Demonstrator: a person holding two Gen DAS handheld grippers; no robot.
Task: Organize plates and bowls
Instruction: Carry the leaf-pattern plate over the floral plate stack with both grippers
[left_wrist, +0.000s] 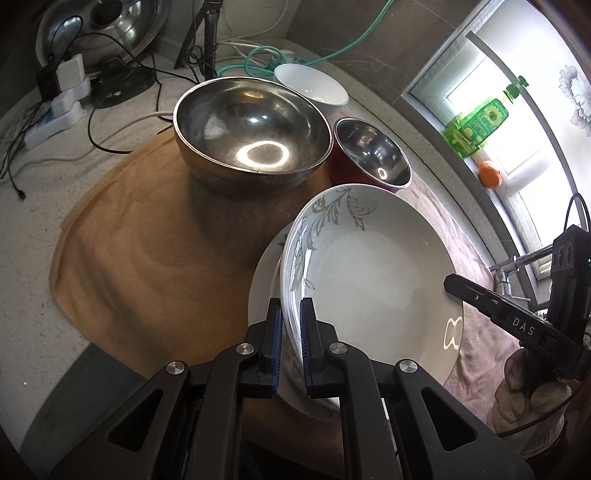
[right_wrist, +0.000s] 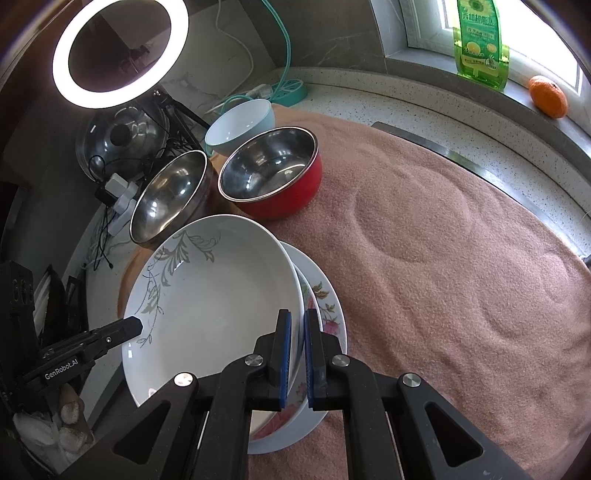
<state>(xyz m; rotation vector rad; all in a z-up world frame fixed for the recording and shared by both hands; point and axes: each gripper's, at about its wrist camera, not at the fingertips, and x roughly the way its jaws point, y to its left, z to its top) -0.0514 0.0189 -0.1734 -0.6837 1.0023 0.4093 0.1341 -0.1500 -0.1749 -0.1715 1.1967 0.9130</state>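
Observation:
A white deep plate with a grey leaf pattern is held between both grippers. My left gripper is shut on its left rim. My right gripper is shut on its right rim. Under it lies a white plate with pink flowers, on the cloth. Behind stand a large steel bowl, a red bowl with steel inside and a white bowl.
An orange-brown cloth and a pink towel cover the counter. Cables, chargers and a steel lid lie at the back left. A green bottle and an orange stand on the window sill. A ring light hangs at left.

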